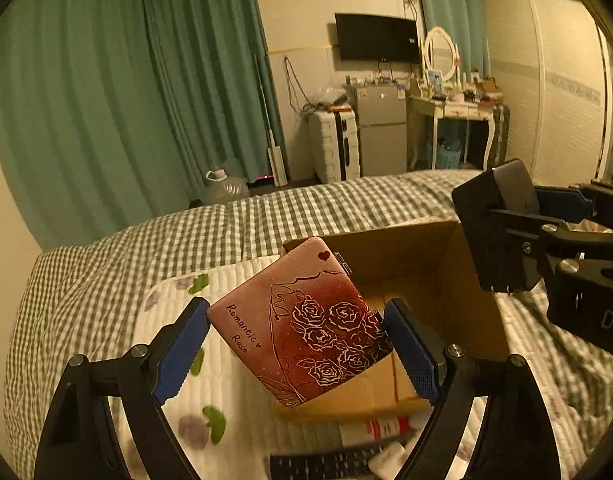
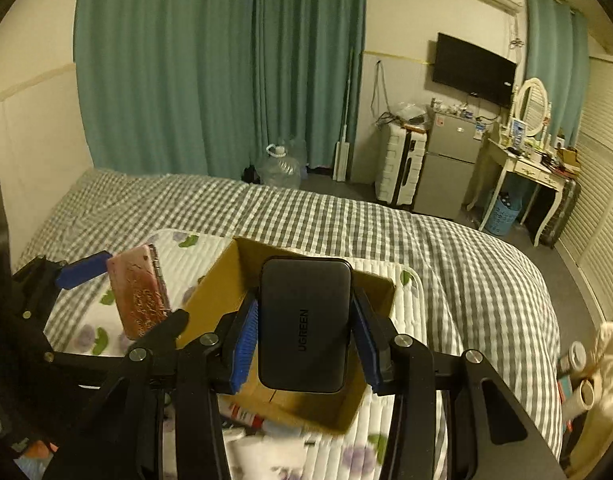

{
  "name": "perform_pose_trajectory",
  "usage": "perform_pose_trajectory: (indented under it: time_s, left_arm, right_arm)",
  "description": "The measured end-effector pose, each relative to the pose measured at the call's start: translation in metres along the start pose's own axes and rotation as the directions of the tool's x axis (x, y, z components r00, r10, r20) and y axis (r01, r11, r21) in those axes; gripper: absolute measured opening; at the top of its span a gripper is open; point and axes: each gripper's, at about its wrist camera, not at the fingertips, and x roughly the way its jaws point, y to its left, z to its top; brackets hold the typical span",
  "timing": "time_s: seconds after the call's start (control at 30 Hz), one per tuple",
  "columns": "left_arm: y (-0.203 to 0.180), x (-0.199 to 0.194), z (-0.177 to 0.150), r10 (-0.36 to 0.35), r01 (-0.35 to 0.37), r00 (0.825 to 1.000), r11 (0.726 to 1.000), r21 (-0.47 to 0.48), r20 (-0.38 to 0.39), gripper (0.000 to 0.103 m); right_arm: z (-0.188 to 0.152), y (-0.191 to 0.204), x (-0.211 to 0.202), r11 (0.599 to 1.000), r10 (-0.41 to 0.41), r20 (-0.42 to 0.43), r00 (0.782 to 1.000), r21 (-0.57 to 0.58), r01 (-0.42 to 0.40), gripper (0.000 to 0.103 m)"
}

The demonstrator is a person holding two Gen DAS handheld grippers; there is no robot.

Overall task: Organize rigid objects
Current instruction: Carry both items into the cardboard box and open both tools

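Note:
My left gripper [image 1: 296, 324] is shut on a pink rose-printed tin case [image 1: 302, 320] marked "Romantic Rose", held tilted above the left edge of an open cardboard box [image 1: 418, 264]. My right gripper [image 2: 304, 326] is shut on a black UGREEN power bank [image 2: 304, 322], held above the same box [image 2: 222, 280]. The right gripper with the power bank [image 1: 494, 224] shows at the right of the left wrist view. The left gripper with the pink case [image 2: 140, 296] shows at the left of the right wrist view.
The box sits on a white quilted floral mat [image 2: 410, 308] on a checked bedspread [image 2: 446, 248]. A black remote [image 1: 326, 464] and a red-and-white packet [image 1: 382, 426] lie by the box's near side. Rolls and containers [image 2: 586, 380] stand off the bed's right.

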Motion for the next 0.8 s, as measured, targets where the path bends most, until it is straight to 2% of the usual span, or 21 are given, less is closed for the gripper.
perform_pose_trajectory:
  time_s: [0.1,0.27,0.4,0.5,0.6,0.7,0.73,0.8]
  left_arm:
    - [-0.009,0.031,-0.003,-0.014,0.015,0.999,1.000,0.011,-0.029,0.089]
    - [-0.022,0.073,-0.011,-0.027,0.031,0.996,0.998,0.049,-0.086,0.089]
    - [-0.029,0.090,-0.015,-0.040,0.047,0.996,0.996,0.073,-0.085,0.089]
    - [-0.032,0.092,-0.020,-0.055,0.061,0.995,0.996,0.066,-0.082,0.091]
    - [-0.031,0.091,-0.024,-0.061,0.066,0.994,0.996,0.054,-0.093,0.091]
    - [-0.025,0.086,-0.026,-0.102,0.106,0.987,0.994,0.028,-0.121,0.091]
    - [-0.024,0.082,-0.027,-0.126,0.130,0.984,0.991,0.020,-0.128,0.091]
    - [-0.023,0.070,-0.026,-0.090,0.095,0.988,0.995,0.033,-0.127,0.092]
  right_arm:
    - [-0.004,-0.007,0.038,1.000,0.016,-0.048,0.999,-0.007,-0.016,0.043]
    - [-0.026,-0.020,0.093,1.000,0.000,-0.136,0.991,0.002,0.000,0.043]
    - [-0.039,-0.034,0.109,1.000,0.001,-0.165,0.986,0.008,0.000,0.043]
    - [-0.042,-0.041,0.113,1.000,0.000,-0.159,0.987,0.016,0.003,0.043]
    - [-0.045,-0.047,0.113,0.998,0.036,-0.166,0.985,0.048,-0.029,0.043]
    - [-0.040,-0.046,0.092,0.999,0.021,-0.113,0.993,0.048,-0.015,0.044]
    - [-0.036,-0.045,0.082,0.999,0.009,-0.097,0.995,0.046,-0.004,0.046]
    - [-0.029,-0.043,0.064,0.999,-0.013,-0.075,0.997,0.034,0.016,0.062]
